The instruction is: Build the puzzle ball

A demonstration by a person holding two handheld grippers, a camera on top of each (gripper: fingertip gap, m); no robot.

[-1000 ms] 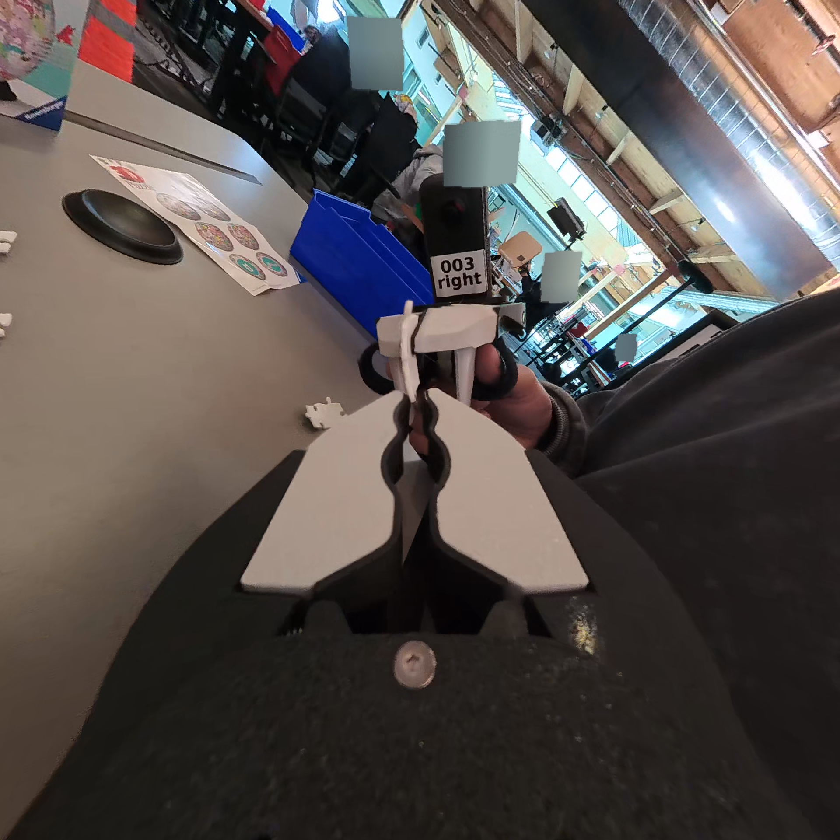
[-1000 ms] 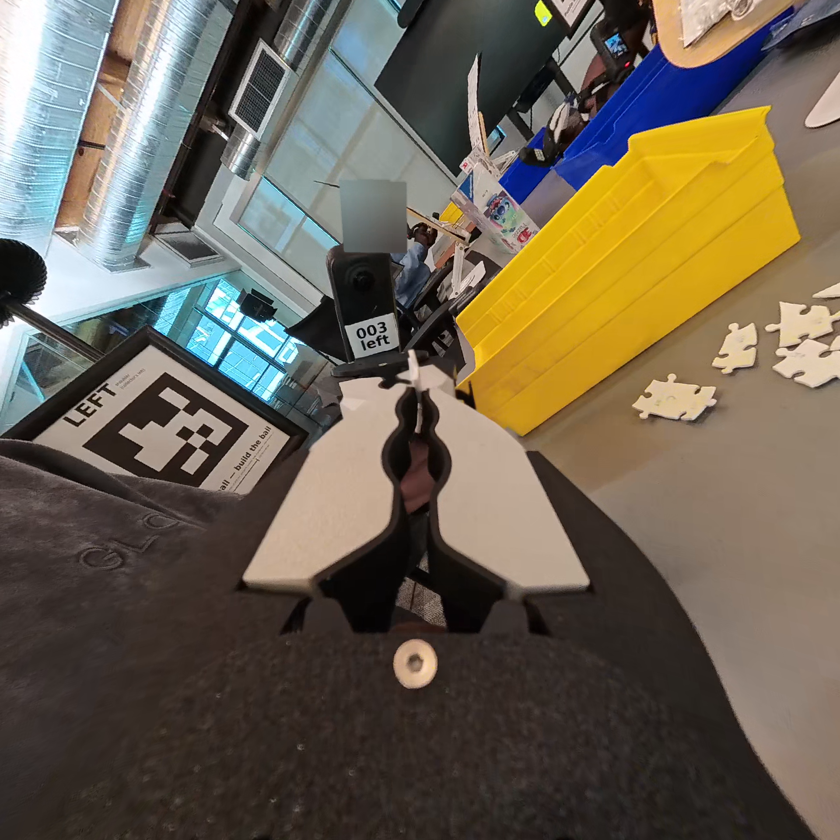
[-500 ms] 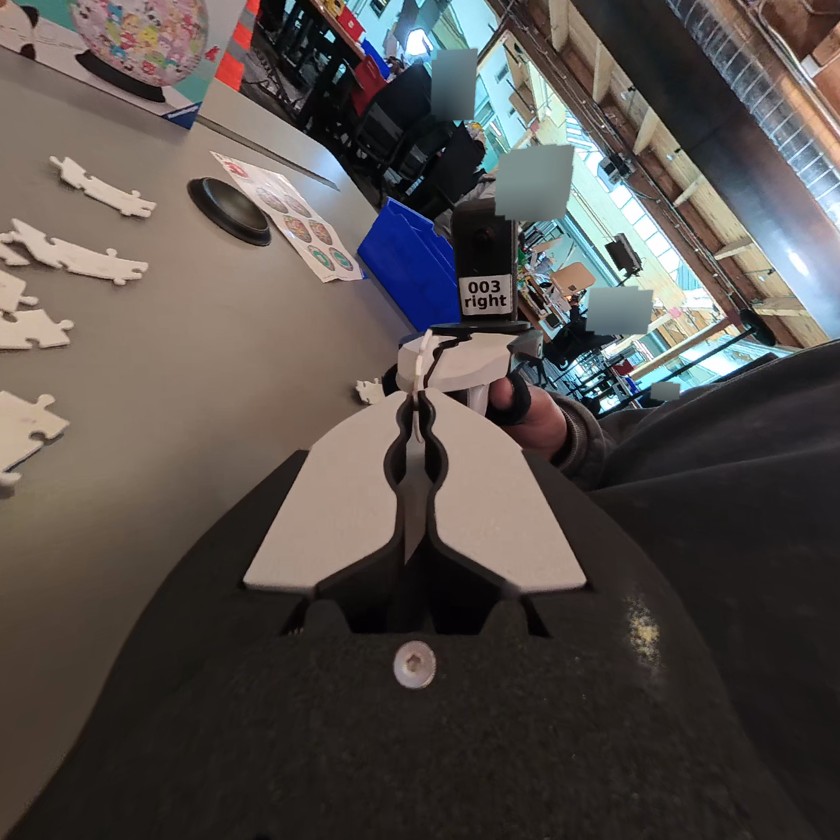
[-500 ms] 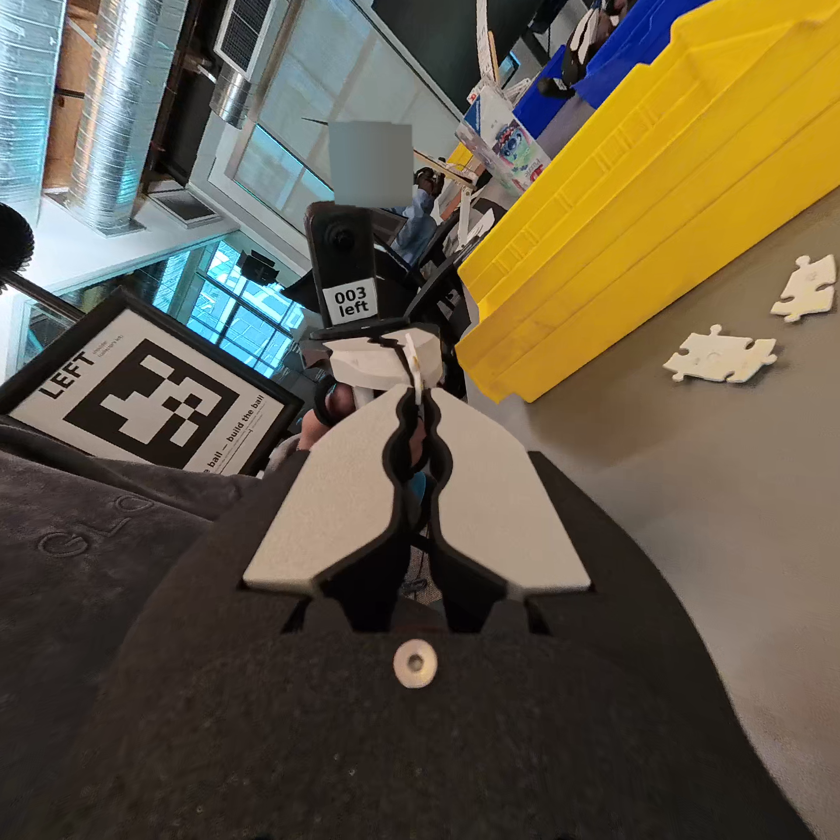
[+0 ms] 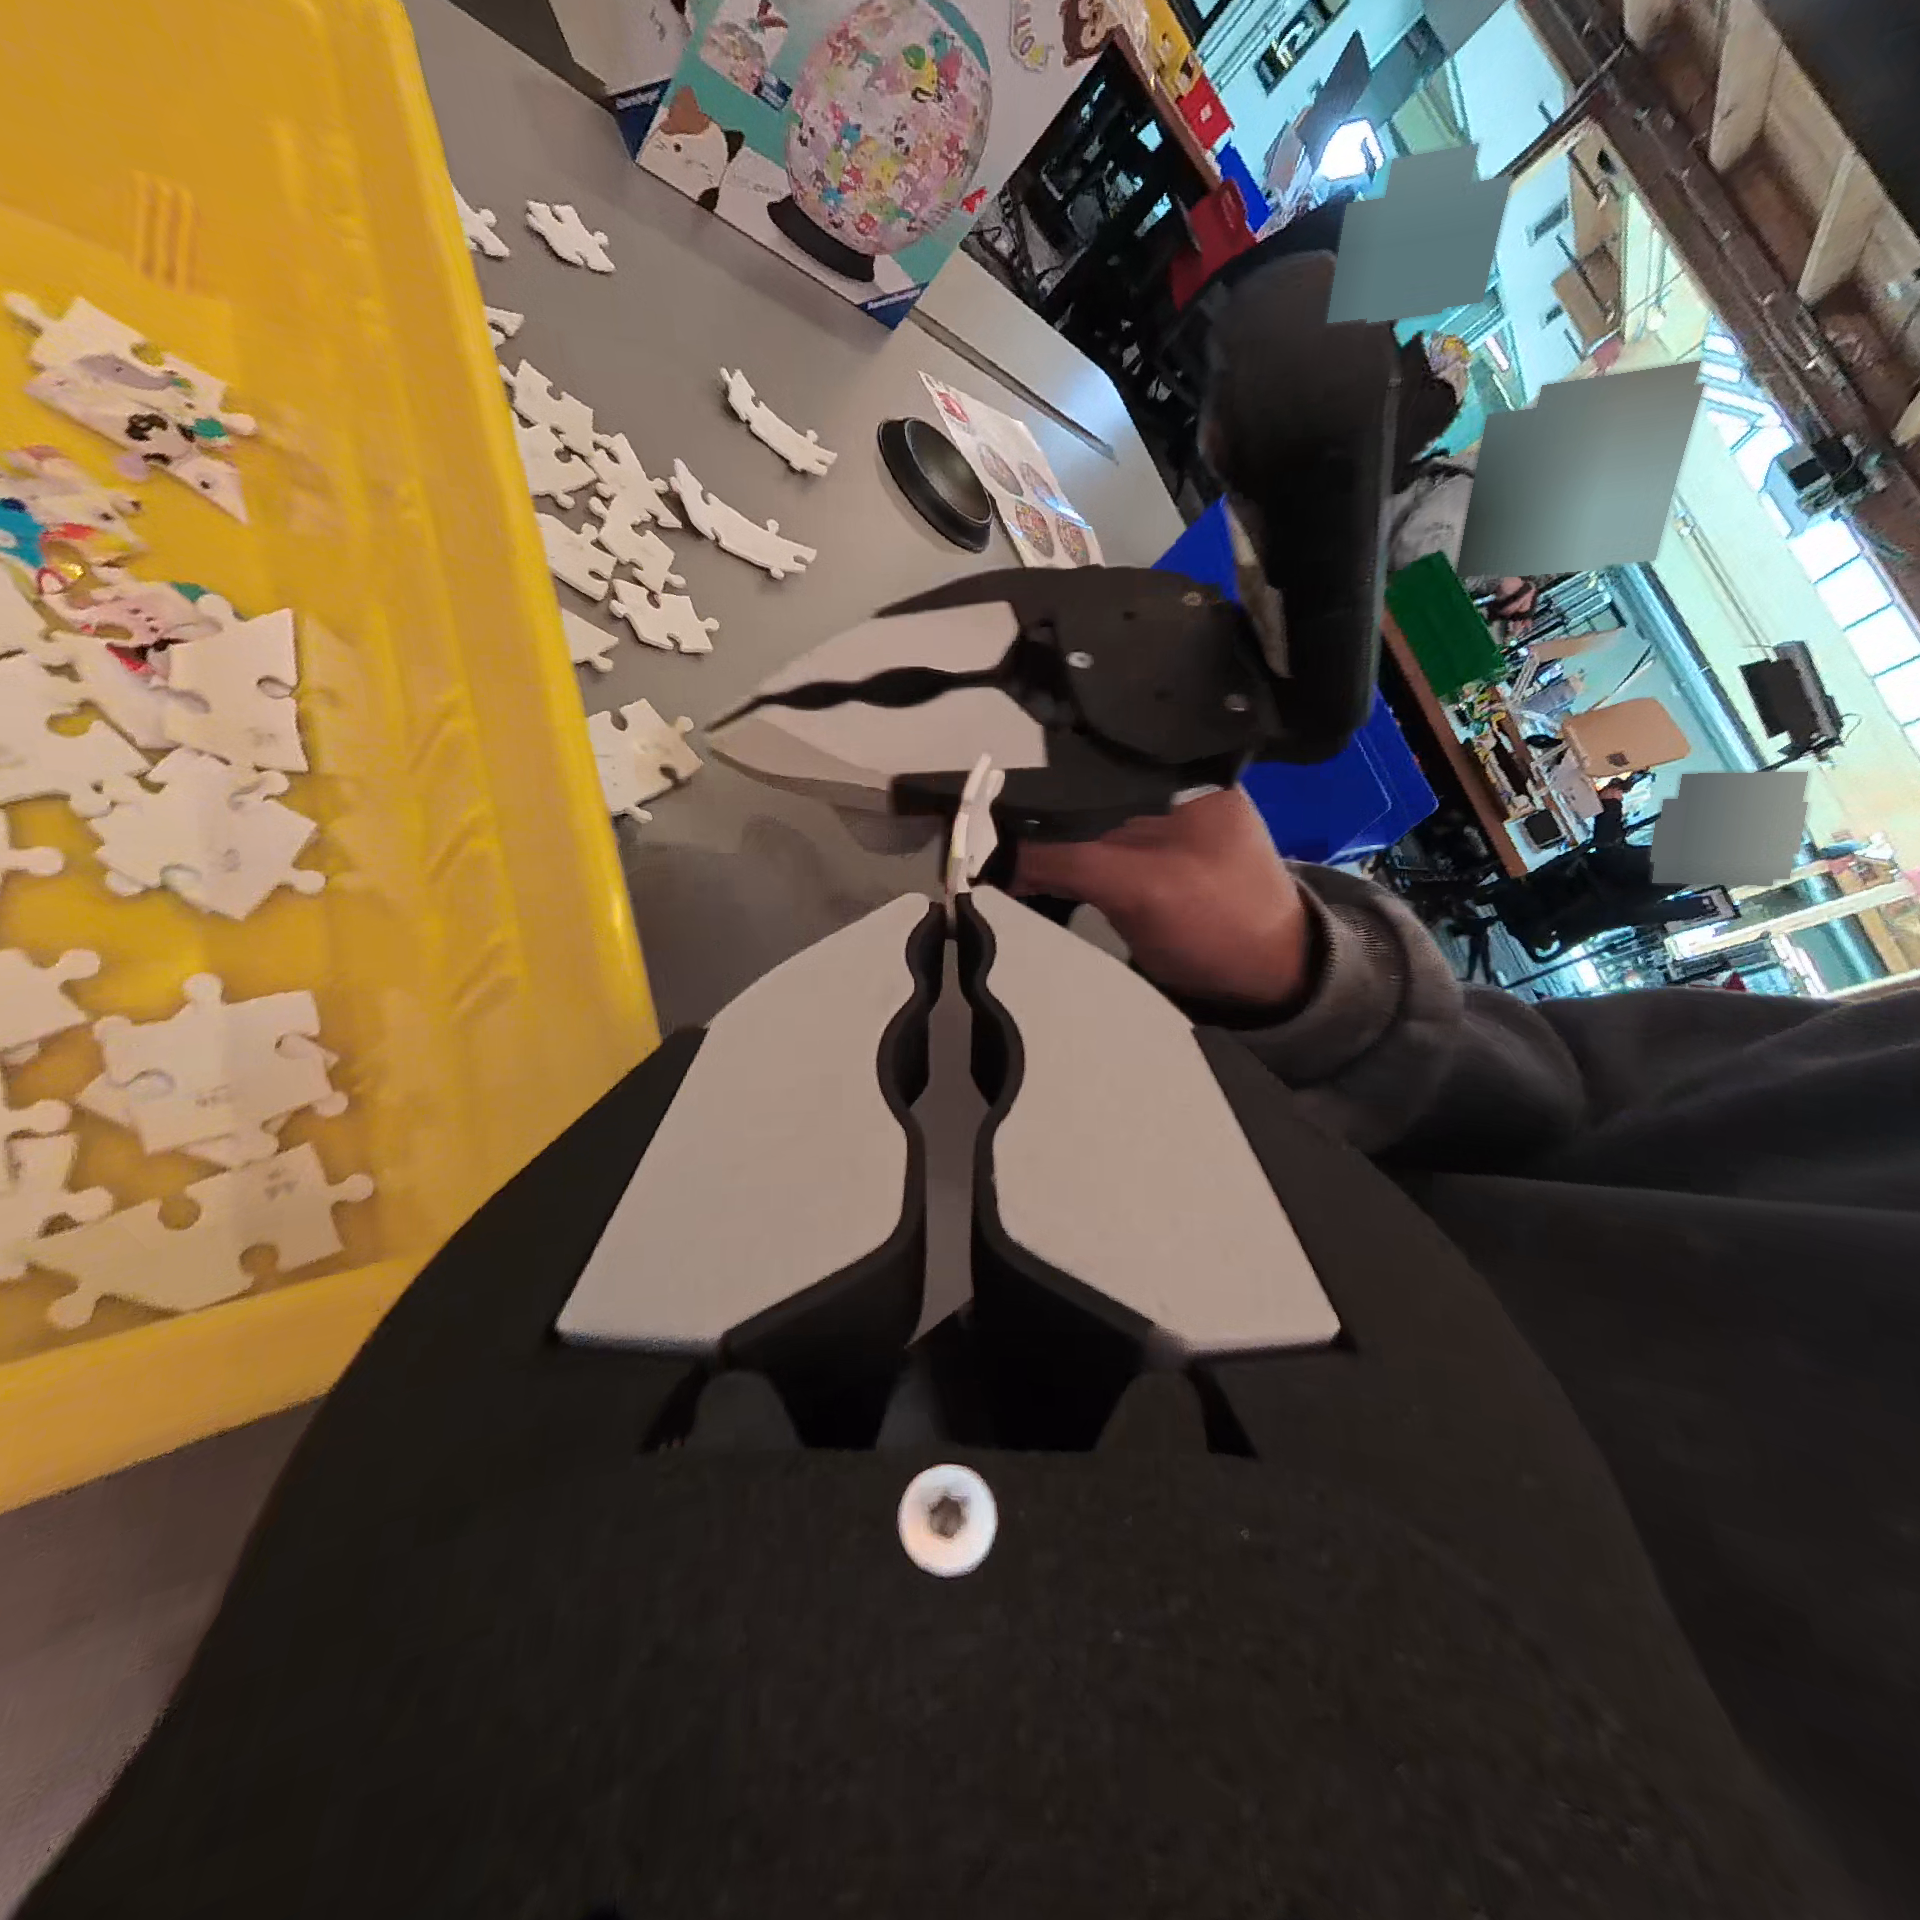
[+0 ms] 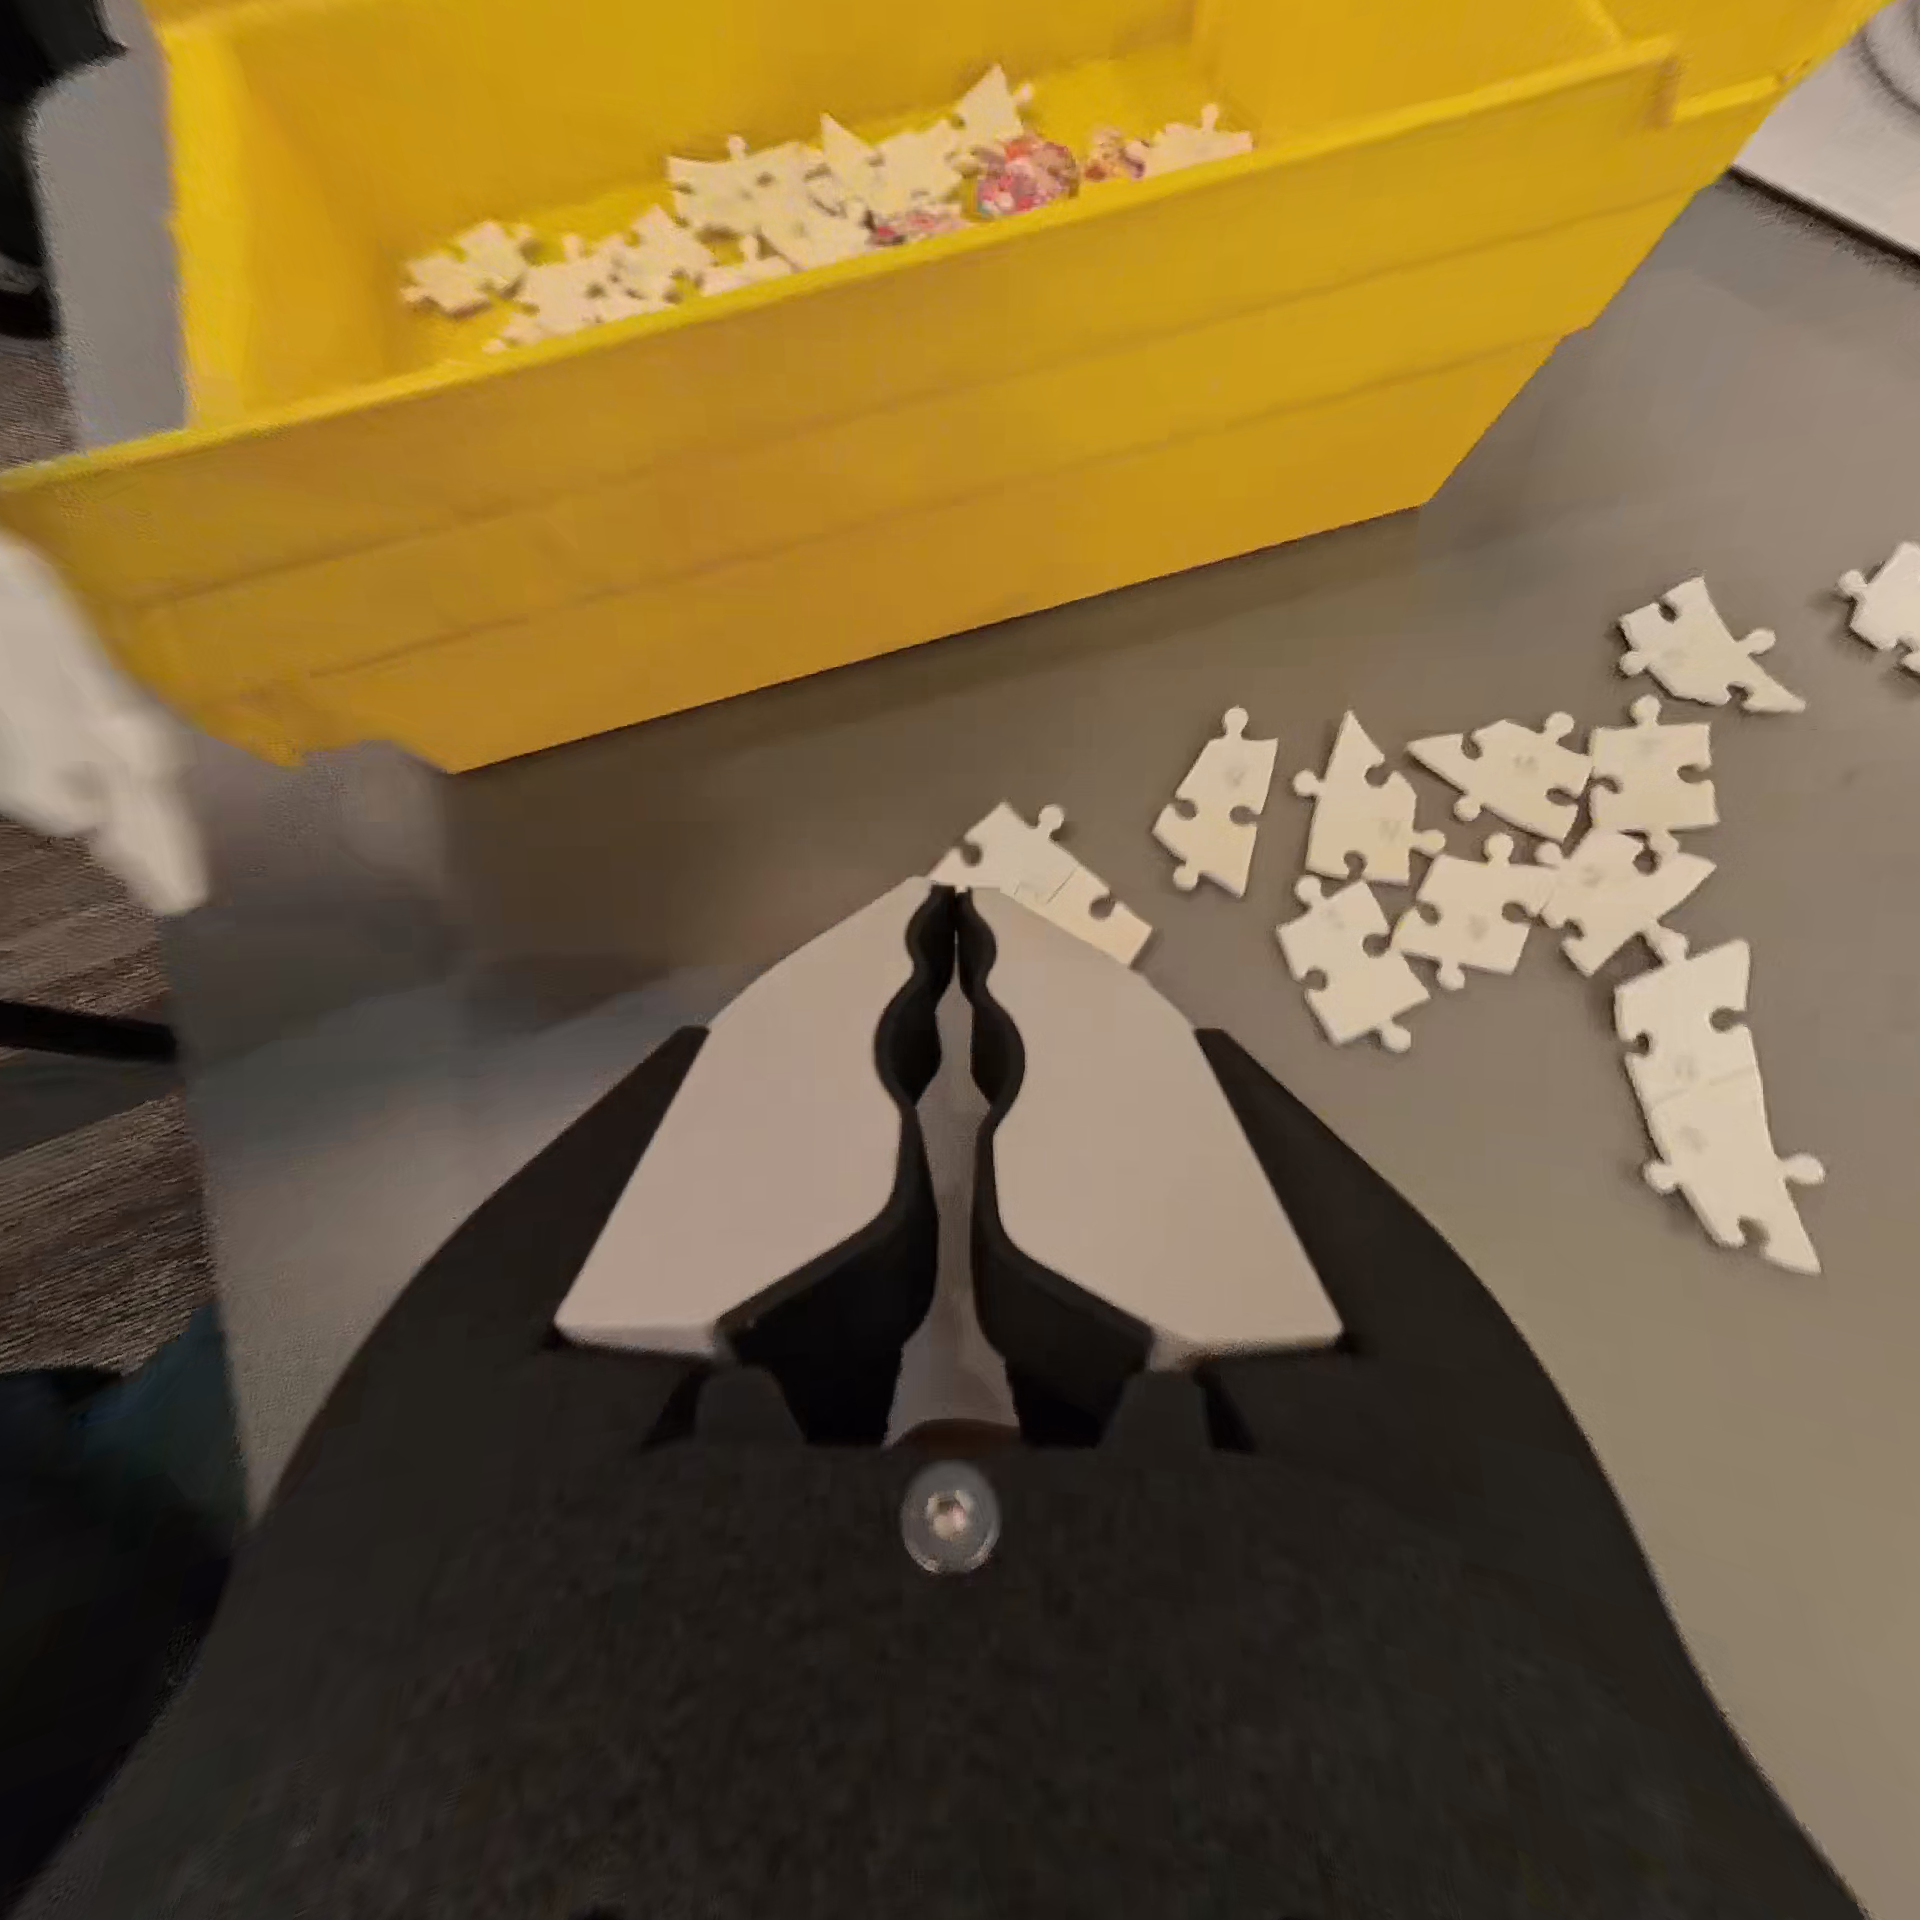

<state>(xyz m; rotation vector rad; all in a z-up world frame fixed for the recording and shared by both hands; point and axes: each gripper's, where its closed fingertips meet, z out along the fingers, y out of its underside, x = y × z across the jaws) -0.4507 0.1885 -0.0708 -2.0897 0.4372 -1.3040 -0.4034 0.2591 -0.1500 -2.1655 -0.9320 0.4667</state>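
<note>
My left gripper [image 5: 954,909] is shut on a white puzzle piece [image 5: 968,821], seen edge-on and sticking up from the tips, held above the grey table. My right gripper [image 6: 954,902] has its jaws shut with nothing visible between them. Its tips are low over the table, beside a joined pair of white pieces [image 6: 1049,883]. In the left wrist view the right gripper [image 5: 727,727] points left, its tip next to a piece on the table [image 5: 634,748]. Several loose white pieces [image 6: 1455,883] lie face down to the right of it.
A yellow bin [image 6: 831,468] with several more pieces stands just beyond the right gripper; it also shows in the left wrist view [image 5: 520,623]. A black round stand [image 5: 935,483], a leaflet [image 5: 1029,488], the puzzle box [image 5: 831,135] and a blue bin [image 5: 1340,769] lie farther off. Left tips to right tips: about 12 cm.
The two grippers were tip to tip, both on white piece parts. The right gripper has let go and swung down to the table pieces by the yellow bin. The left still grips its piece.
</note>
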